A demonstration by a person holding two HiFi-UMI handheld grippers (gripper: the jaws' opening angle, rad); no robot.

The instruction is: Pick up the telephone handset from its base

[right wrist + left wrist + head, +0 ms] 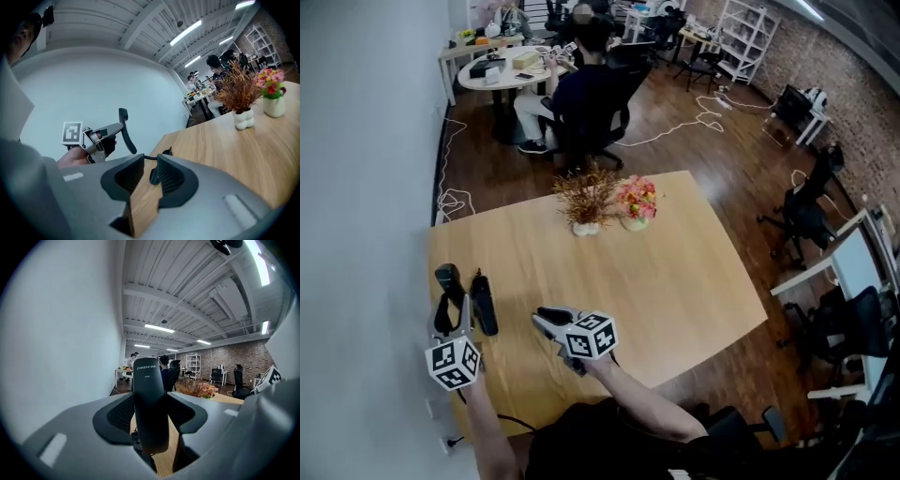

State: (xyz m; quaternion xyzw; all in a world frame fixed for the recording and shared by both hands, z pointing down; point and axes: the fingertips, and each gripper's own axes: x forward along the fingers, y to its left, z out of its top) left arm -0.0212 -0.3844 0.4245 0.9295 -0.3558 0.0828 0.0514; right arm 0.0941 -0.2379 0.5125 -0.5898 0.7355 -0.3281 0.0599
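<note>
The telephone handset point(150, 404) is being gripped upright by the left gripper point(117, 127) and held above the wooden table point(675, 272) near its left edge. The right gripper point(147, 176) is being held nearby, jaws slightly apart and grasping nothing.

Overhead, ceiling strip lights point(159, 327) are lighting the room brightly and evenly, and one is glaring white at the top right edge of the left gripper view. The table point(675, 272) is catching only soft, faint shadows. Both gripper views are bending hard at the rim and darkening to black in the corners — the telephone handset point(150, 404) is showing crisp, the far room slightly soft.
</note>
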